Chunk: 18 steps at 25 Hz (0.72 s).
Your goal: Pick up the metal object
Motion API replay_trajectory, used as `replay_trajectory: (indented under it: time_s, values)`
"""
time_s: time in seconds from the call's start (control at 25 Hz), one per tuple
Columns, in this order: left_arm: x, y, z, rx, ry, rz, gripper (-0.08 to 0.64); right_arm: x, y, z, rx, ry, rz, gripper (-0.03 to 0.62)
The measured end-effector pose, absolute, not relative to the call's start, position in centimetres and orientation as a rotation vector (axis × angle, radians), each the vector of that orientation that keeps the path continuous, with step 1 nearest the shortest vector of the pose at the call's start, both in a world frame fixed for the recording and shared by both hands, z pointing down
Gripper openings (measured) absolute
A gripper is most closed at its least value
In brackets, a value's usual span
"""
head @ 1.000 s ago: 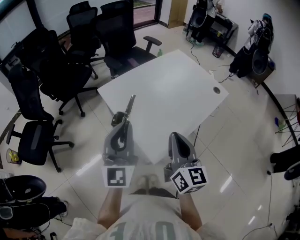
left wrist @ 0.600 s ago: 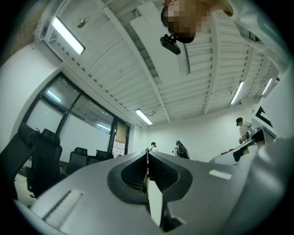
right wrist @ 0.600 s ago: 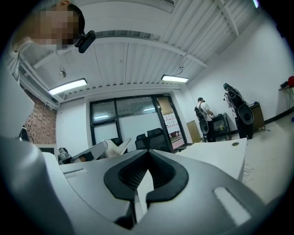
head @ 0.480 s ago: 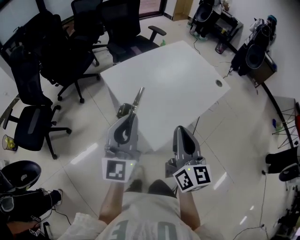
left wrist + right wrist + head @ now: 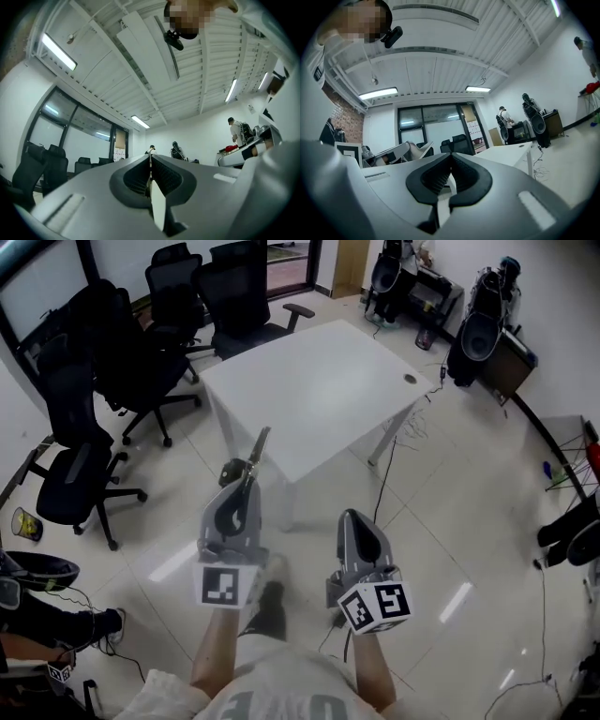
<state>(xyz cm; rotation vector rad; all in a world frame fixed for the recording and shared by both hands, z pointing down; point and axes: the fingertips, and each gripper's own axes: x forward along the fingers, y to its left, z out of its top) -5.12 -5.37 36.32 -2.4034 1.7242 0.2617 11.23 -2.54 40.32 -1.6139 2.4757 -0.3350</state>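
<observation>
In the head view my left gripper (image 5: 246,486) is shut on the metal object (image 5: 255,450), a slim grey tool with a dark base that sticks up and forward out of the jaws. It hangs in the air over the floor, in front of the white table (image 5: 309,390). In the left gripper view the left gripper (image 5: 150,164) points up toward the ceiling, with a thin pale edge showing between its closed pads. My right gripper (image 5: 352,517) is beside it, lower right, jaws together and empty. The right gripper (image 5: 450,171) also shows its pads meeting.
Black office chairs (image 5: 122,362) crowd the left and far side of the table. Speakers and equipment (image 5: 478,334) stand at the back right, and a cable (image 5: 398,442) trails on the tiled floor. Dark bags (image 5: 37,568) lie at the left edge.
The view has pulled back from the table, which now lies farther ahead. Both grippers are over bare floor. The left gripper still holds the metal object the same way.
</observation>
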Motion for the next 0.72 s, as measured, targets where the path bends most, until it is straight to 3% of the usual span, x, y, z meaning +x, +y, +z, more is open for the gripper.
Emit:
replay_trajectory:
  time_s: [0.16, 0.36, 0.72]
  values:
    - [-3.3, 4.5, 36.2, -2.399, 1.759, 0.268, 0.008, 13.8, 6.4, 40.5, -1.605, 2.449, -0.357, 0.012]
    - [-5.5, 14.5, 36.4, -2.402, 1.827, 0.193, 0.008, 11.7, 15.1, 39.9, -1.621, 2.534, -0.342, 0.012]
    - [-8.9, 21.4, 33.8, -2.424, 1.822, 0.322, 0.008, 6.0, 22.5, 37.9, -1.642, 2.597, -0.261, 0.011]
